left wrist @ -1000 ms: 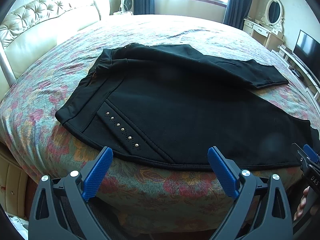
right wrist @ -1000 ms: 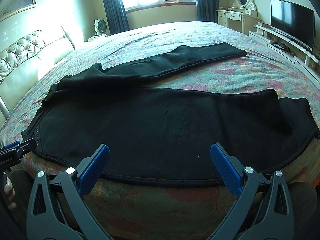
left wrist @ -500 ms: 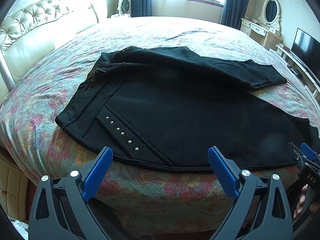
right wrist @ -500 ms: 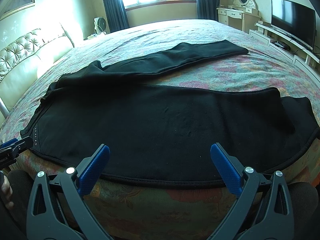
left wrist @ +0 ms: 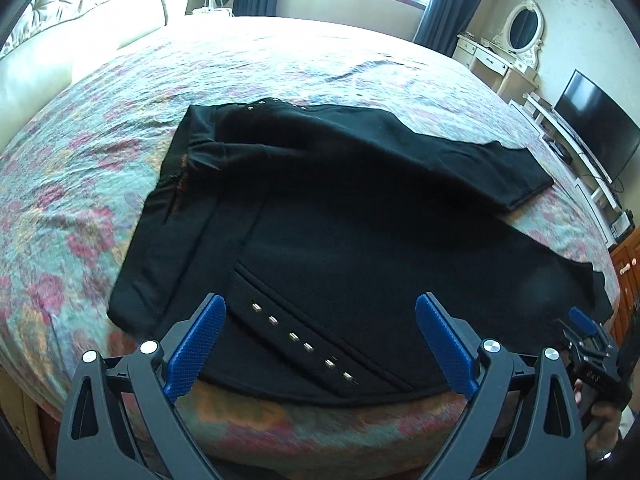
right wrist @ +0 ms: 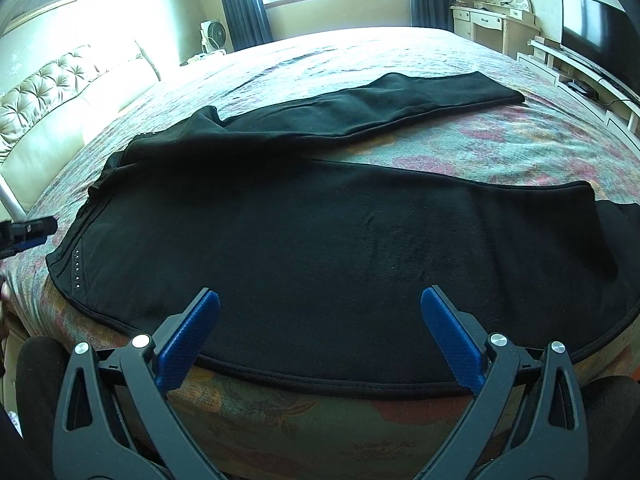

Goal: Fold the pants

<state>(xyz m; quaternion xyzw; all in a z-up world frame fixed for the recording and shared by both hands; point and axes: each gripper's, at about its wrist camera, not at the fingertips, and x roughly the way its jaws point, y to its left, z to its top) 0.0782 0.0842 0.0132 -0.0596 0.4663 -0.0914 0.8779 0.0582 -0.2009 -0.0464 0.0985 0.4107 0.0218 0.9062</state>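
Black pants [left wrist: 340, 216] lie spread on a floral bedspread, waistband to the left, legs running right and splayed apart. A row of metal studs [left wrist: 300, 342] marks the near hip. My left gripper [left wrist: 320, 338] is open and empty, its blue pads over the studded hip near the bed's front edge. In the right wrist view the pants [right wrist: 320, 232] fill the middle. My right gripper [right wrist: 320, 332] is open and empty over the near leg's lower hem edge. The right gripper also shows at the left view's right edge [left wrist: 588, 344].
The bed [left wrist: 80, 184] has a tufted cream headboard [right wrist: 48, 100] at the left. A dresser with oval mirror [left wrist: 516, 40] and a TV on a low stand [right wrist: 592, 36] stand at the right. A small fan [right wrist: 212, 36] and a curtained window are at the back.
Both grippers have moved forward and up over the bed's front edge, so their pads now overlap the pants. The pants have not moved. Both grippers stay open.
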